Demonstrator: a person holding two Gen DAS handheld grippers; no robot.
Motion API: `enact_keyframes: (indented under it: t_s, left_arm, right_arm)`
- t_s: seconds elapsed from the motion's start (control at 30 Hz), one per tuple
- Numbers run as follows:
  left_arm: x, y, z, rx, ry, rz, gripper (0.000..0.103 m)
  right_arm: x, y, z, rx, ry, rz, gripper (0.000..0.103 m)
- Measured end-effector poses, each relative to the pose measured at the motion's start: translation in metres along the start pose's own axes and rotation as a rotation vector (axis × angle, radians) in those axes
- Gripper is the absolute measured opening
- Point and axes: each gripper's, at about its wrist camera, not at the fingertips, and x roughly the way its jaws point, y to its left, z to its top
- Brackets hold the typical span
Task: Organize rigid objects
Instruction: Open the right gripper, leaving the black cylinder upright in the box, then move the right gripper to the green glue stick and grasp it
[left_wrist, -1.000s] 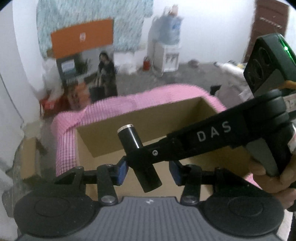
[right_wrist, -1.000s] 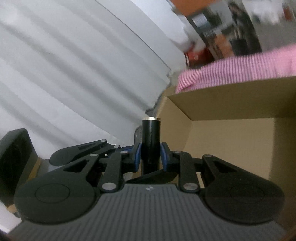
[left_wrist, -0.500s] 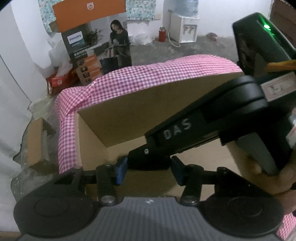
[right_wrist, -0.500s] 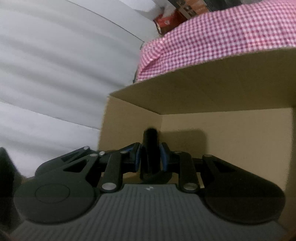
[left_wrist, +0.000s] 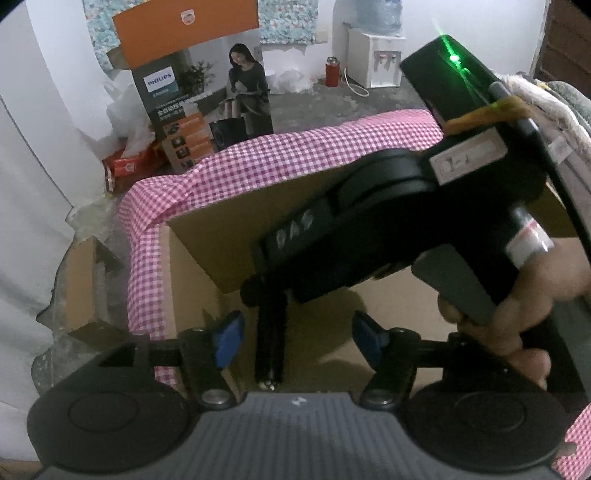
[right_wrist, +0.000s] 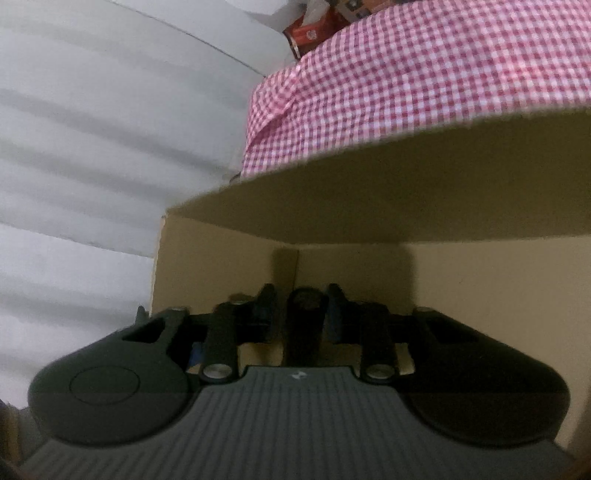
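The cardboard box (left_wrist: 207, 251) sat open on the pink checked cloth (left_wrist: 280, 162), both grippers lowered into it. The right gripper (right_wrist: 301, 314) had just been opening, its jaws parted beside the black cylinder (right_wrist: 303, 325) between them, no longer pressing it. The left gripper (left_wrist: 295, 332) had likewise been spreading, clear of the black cylinder (left_wrist: 271, 339) on both sides. The release probably went best with the cylinder low against the box floor, then both claws drawn straight back.
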Motion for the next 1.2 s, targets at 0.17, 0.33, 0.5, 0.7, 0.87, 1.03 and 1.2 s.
enact_keyframes:
  t_s: [0.17, 0.33, 0.5, 0.7, 0.87, 1.03, 1.2]
  left_arm:
    - [-0.019, 0.007, -0.004, -0.030, -0.038, -0.010, 0.070]
    - [-0.055, 0.013, -0.012, -0.055, -0.109, -0.026, 0.073]
    - [-0.109, 0.004, -0.031, -0.051, -0.207, -0.055, 0.076]
    - [-0.158, -0.029, -0.071, -0.008, -0.307, -0.138, 0.083]
    - [-0.156, -0.074, -0.110, 0.031, -0.296, -0.242, 0.083]
    - [-0.130, -0.126, -0.146, 0.093, -0.251, -0.325, 0.083]
    - [-0.094, -0.171, -0.173, 0.167, -0.160, -0.389, 0.076]
  right_arm:
    - [-0.023, 0.003, 0.000, -0.003, -0.049, 0.026, 0.062]
    - [-0.072, 0.015, -0.015, -0.043, -0.109, 0.054, 0.066]
    - [-0.139, 0.032, -0.050, -0.111, -0.210, 0.110, 0.066]
    - [-0.242, 0.028, -0.131, -0.228, -0.372, 0.168, 0.066]
    - [-0.298, -0.011, -0.214, -0.253, -0.482, 0.122, 0.067]
    - [-0.290, -0.056, -0.282, -0.214, -0.487, -0.012, 0.067]
    - [-0.255, -0.092, -0.323, -0.181, -0.403, -0.108, 0.062]
